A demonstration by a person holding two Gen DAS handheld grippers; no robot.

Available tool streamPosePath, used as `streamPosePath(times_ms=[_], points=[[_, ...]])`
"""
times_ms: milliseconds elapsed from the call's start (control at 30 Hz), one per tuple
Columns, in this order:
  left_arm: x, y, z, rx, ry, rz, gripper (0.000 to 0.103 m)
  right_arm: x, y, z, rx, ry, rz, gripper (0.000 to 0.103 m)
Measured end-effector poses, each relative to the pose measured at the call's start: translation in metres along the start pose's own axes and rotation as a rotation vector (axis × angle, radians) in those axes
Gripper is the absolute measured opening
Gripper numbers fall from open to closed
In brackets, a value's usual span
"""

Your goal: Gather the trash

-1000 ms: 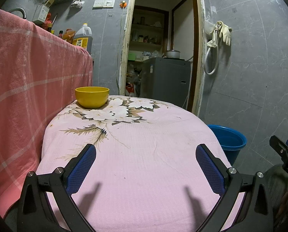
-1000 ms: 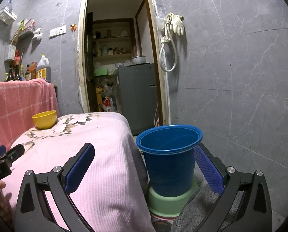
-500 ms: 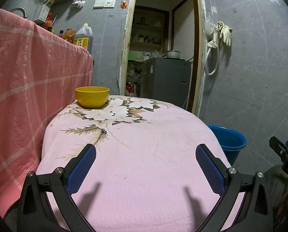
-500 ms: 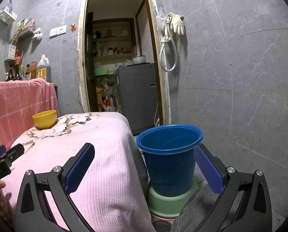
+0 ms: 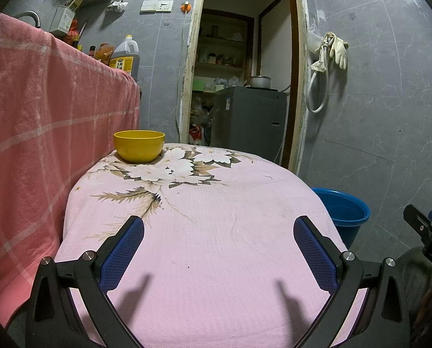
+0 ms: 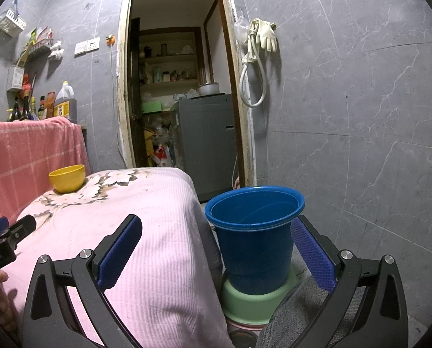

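Closest in, the left gripper (image 5: 218,232) hangs low over a pink cloth-covered table (image 5: 216,261), its blue-padded fingers spread wide with nothing between them, and both cast shadows on the fabric below. The right gripper (image 6: 216,232) sits off the table's right edge, its jaws likewise wide apart and empty, one finger over the pink cloth and the other beside a blue bucket (image 6: 255,240). That bucket stands upright on the floor just beside the table, resting on a pale green basin (image 6: 250,301), and its inside looks bare as far as the view reaches. No loose piece of trash can be made out on the cloth. Further along, the fabric carries a print of white flowers (image 5: 169,168), and a yellow bowl (image 5: 139,146) stands upright at the far left corner. A pink checked towel (image 5: 42,133) drapes down the left side, touching the table edge. Beyond it stand an oil jug (image 5: 126,58) and smaller bottles. Farthest off, grey tiled walls frame an open doorway (image 5: 244,66) with a grey appliance (image 5: 249,119) and shelves inside, and rubber gloves (image 5: 336,47) hang with a hose to the right of the frame.
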State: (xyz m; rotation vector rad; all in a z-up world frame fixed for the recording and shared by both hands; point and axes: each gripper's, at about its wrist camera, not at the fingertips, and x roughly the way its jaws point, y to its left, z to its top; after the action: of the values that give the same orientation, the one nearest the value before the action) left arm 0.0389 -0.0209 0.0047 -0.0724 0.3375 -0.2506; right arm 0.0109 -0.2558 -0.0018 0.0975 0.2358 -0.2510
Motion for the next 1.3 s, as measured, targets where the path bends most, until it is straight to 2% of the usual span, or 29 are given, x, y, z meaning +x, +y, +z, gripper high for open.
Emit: streamPosePath(times_ms=[1300], points=[[-0.0003, -0.0001, -0.0001, 0.008, -0.006, 0.004, 0.101, -0.0002, 0.0006, 0.0003, 0.000, 0.000, 0.000, 0.103]])
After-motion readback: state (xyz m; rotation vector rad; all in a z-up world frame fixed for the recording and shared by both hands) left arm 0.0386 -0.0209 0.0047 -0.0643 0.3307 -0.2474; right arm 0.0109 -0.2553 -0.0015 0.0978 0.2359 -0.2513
